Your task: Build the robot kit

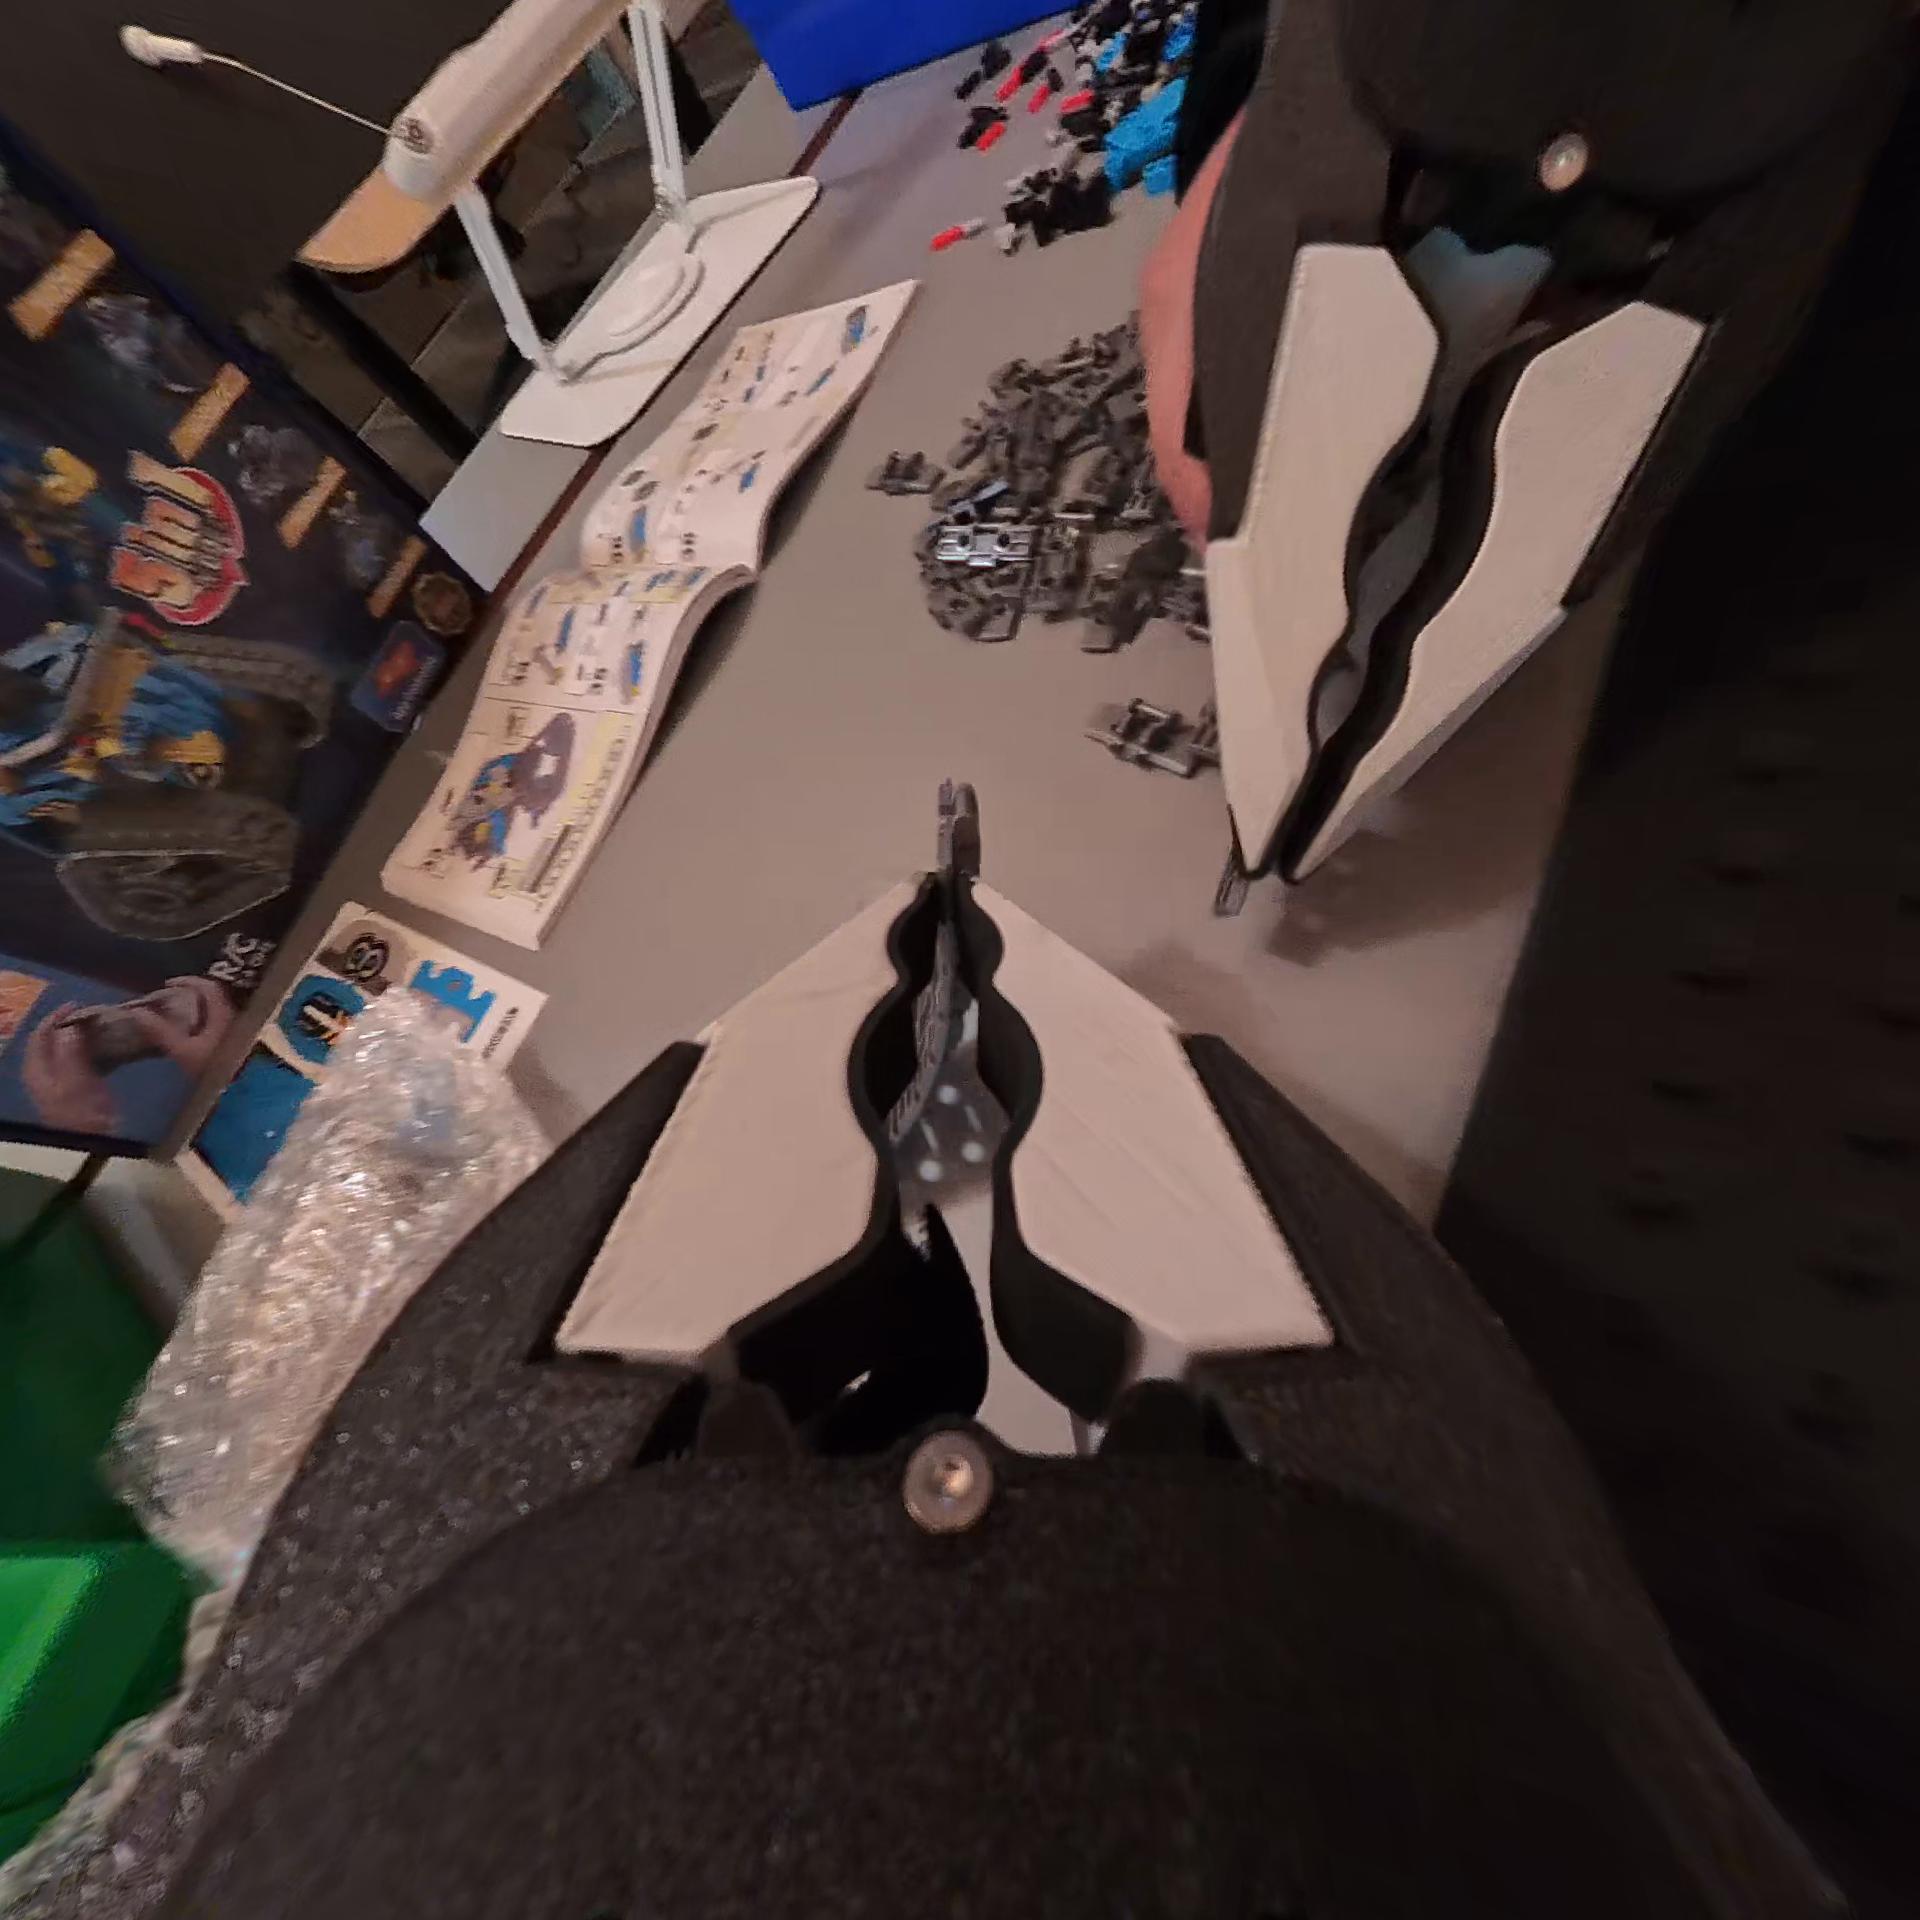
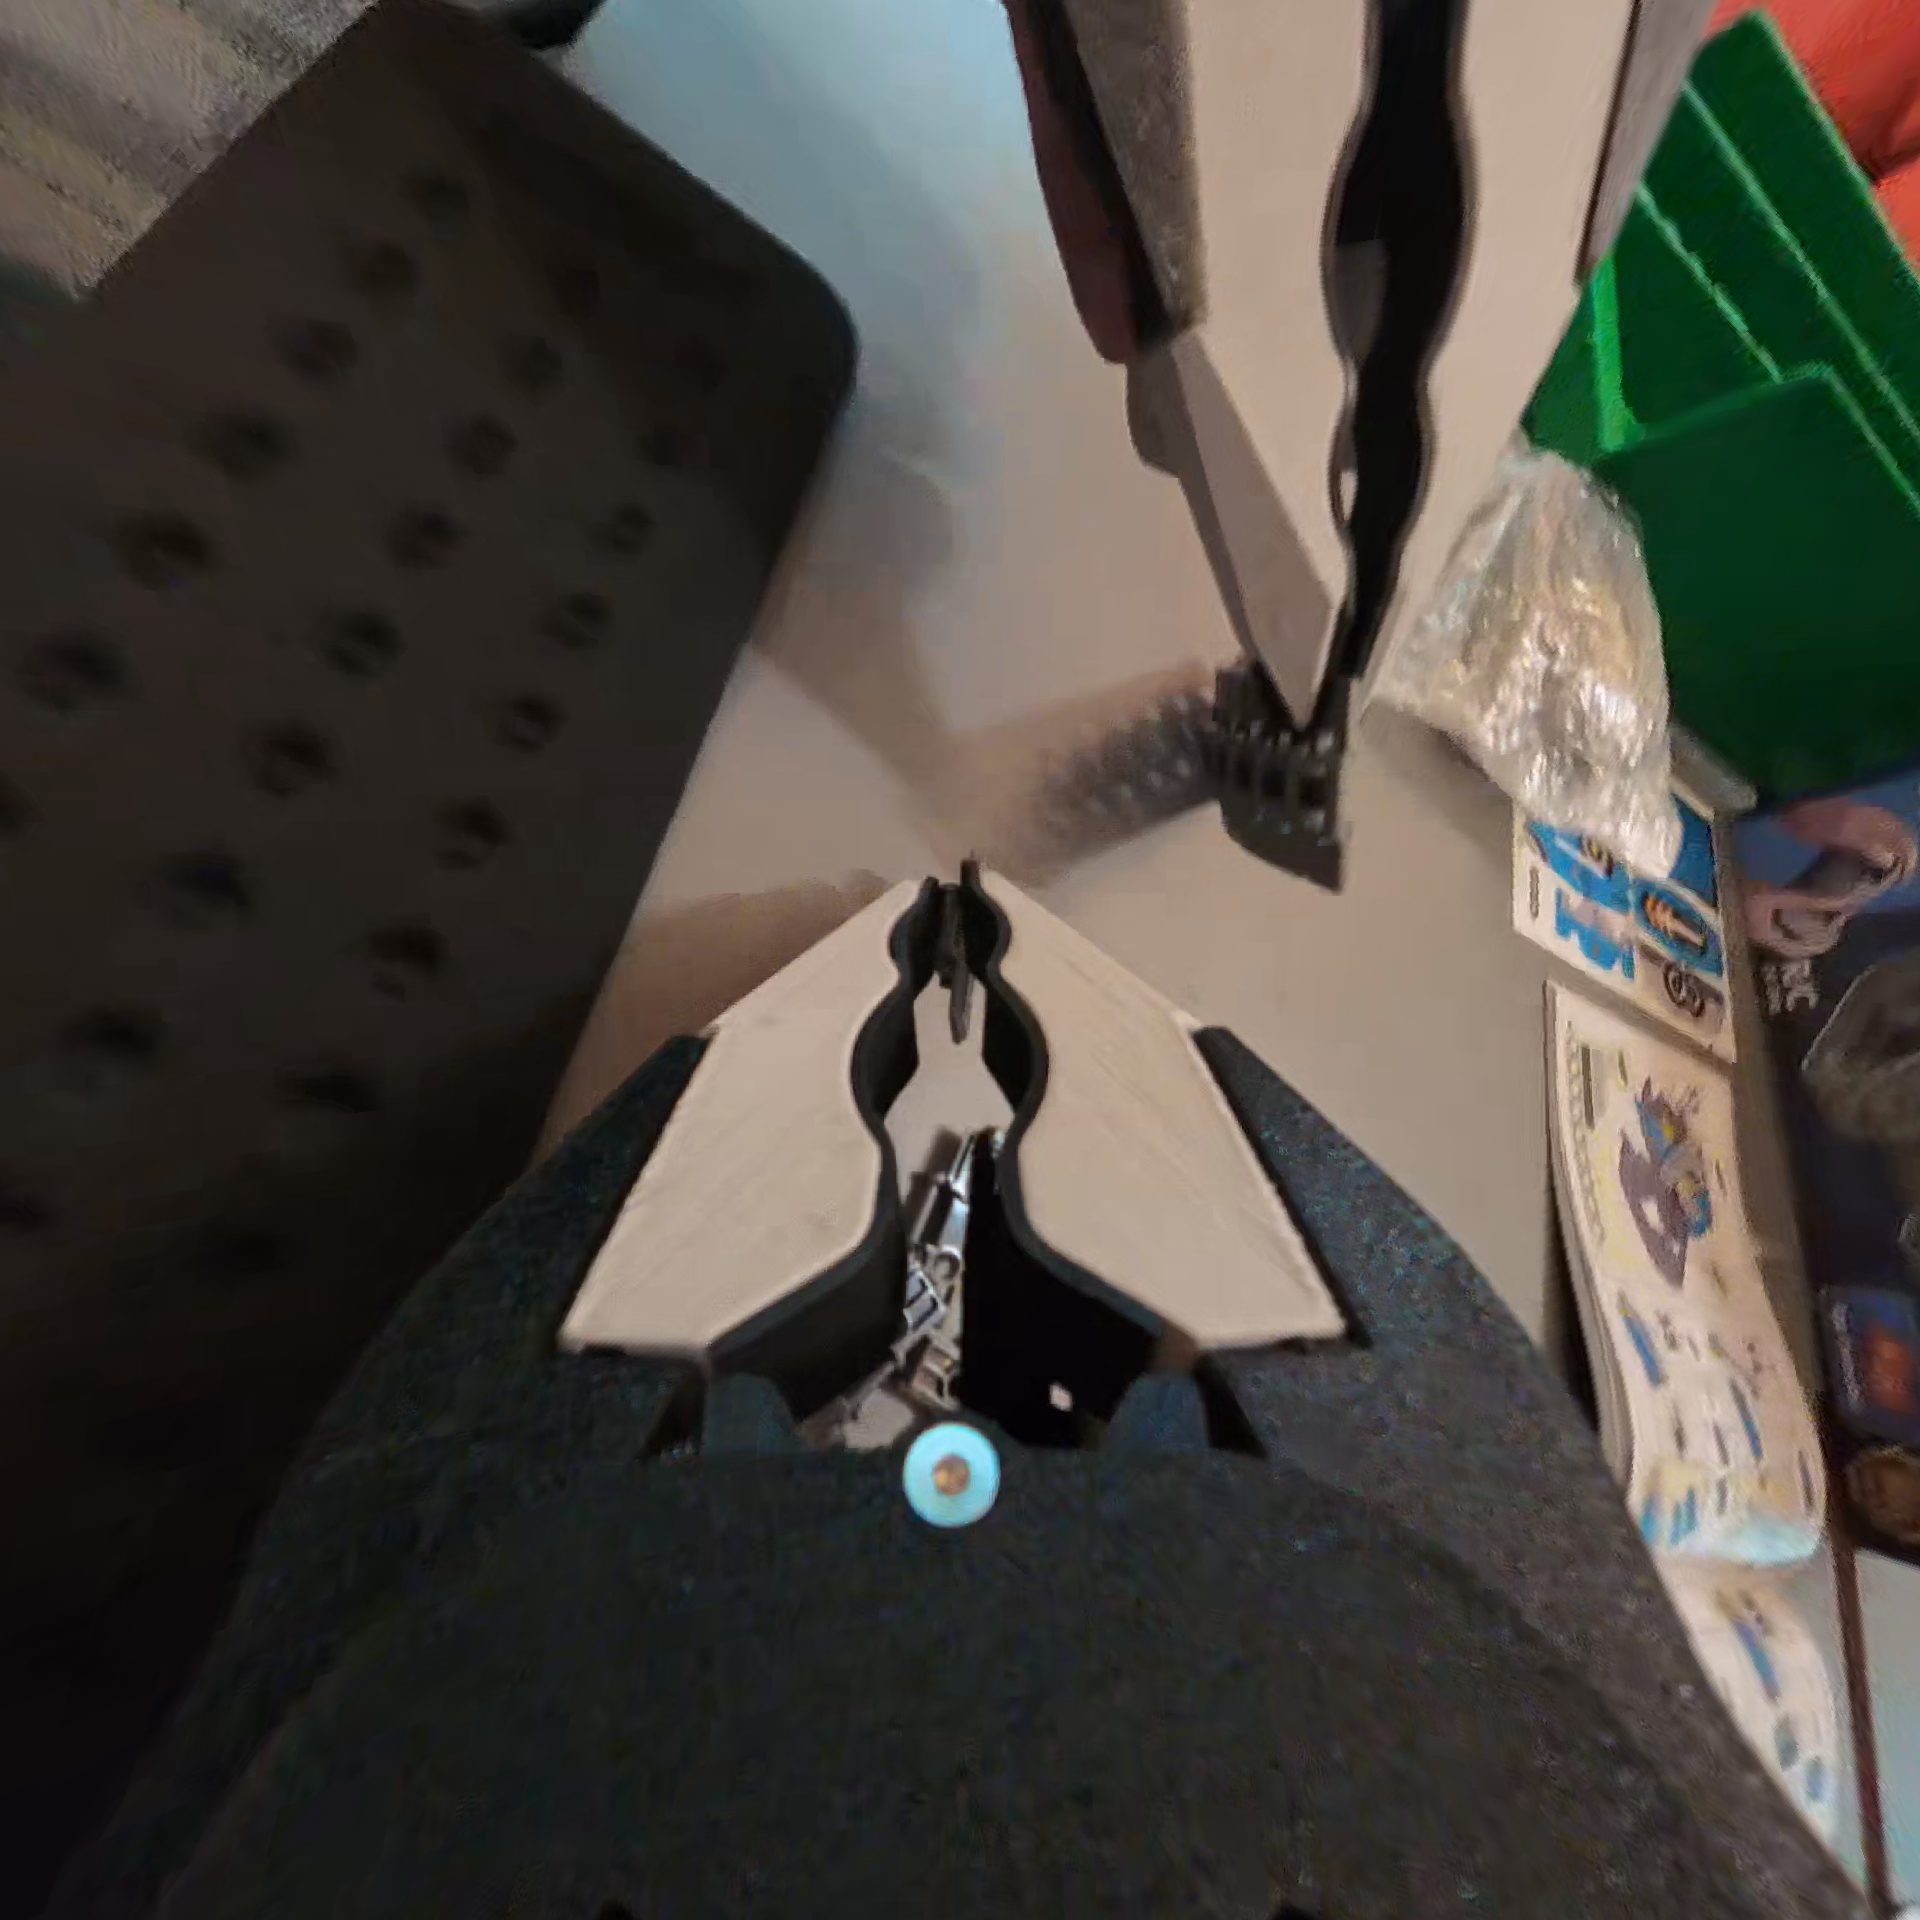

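Note:
My left gripper (image 1: 951,883) is shut on a dark grey building-brick piece (image 1: 954,831) that sticks out past its tips, above the grey table (image 1: 790,748). In the right wrist view the left gripper (image 2: 1320,701) hangs from the top, and its piece (image 2: 1283,800) shows as a small studded block. My right gripper (image 2: 954,883) is shut on a thin dark grey piece (image 2: 958,987) held between its pads. In the left wrist view the right gripper (image 1: 1273,868) points down at upper right, its thin piece (image 1: 1231,888) close to the table. The two grippers are close but apart.
An open instruction booklet (image 1: 623,623), a sticker sheet (image 1: 416,1029) and a printed toy box (image 1: 156,623) lie to the left. There is a pile of dark grey pieces (image 1: 1049,499), a white lamp base (image 1: 644,301), a bubble-wrap bag (image 1: 343,1195), a green bin (image 2: 1766,416) and a black perforated chair (image 2: 364,623). About 7 cm separates my left fingertips from my right.

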